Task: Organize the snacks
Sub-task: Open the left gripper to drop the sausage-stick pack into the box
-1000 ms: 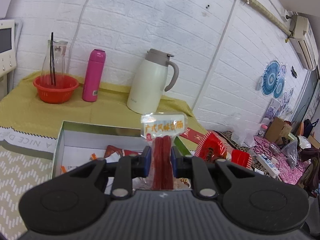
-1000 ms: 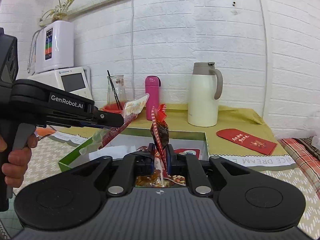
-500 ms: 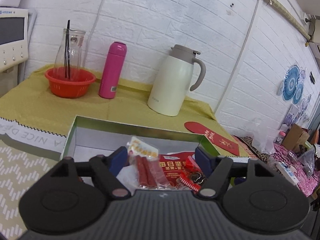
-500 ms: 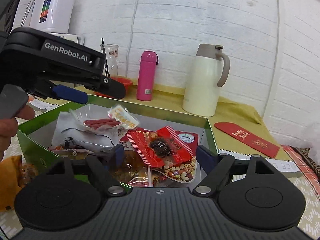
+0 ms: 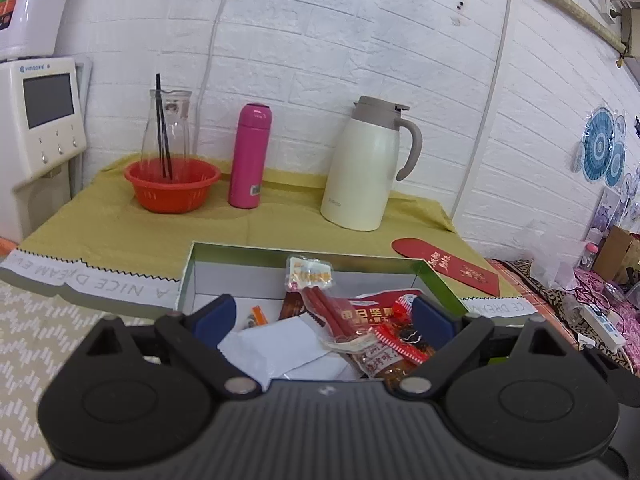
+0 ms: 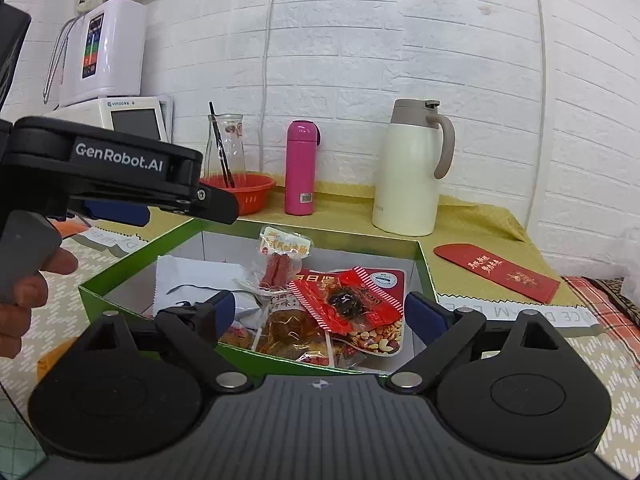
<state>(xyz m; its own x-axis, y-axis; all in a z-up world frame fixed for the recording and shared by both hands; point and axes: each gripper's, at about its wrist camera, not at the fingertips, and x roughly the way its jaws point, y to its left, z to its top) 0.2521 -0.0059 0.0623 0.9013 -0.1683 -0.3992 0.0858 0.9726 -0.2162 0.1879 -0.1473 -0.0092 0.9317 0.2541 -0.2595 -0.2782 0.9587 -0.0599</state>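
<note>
Green cardboard box (image 6: 120, 280) on the table (image 5: 120, 216) holds the snacks; both grippers hang over its near edge, pointing in. Left gripper (image 5: 322, 316): fingers (image 5: 212, 318) far apart and opening the last bit, nothing pinched. Sausage pack (image 5: 320, 308) lies loose in the box just ahead of them, long axis running diagonally away from the fingers, label end propped toward the back wall. Right gripper (image 6: 320, 312): fingers (image 6: 424, 314) fully spread, holding nothing. Red candy pack (image 6: 346, 300) lies flat on top of the nut bag (image 6: 376, 332), straight ahead and a little below the gap, long axis roughly across it. In the right view the left gripper sits at the box's left rim, a hand (image 6: 24, 300) on its grip, so left is nearer the sausage pack and the white napkin (image 6: 192, 280), right is nearer the candy and nuts. Versus a second ago: both fingers were clamped, left on the sausage pack held upright, right on the red candy pack held upright above the box; half a second ago both had let go and the packs were in the box. Now the packs are at rest inside and both grippers are empty. My read: this drop is done, and the next pick needs a reach outside the box; some orange thing (image 6: 52, 360) sits near the box's left corner, too cut off to identify.
</note>
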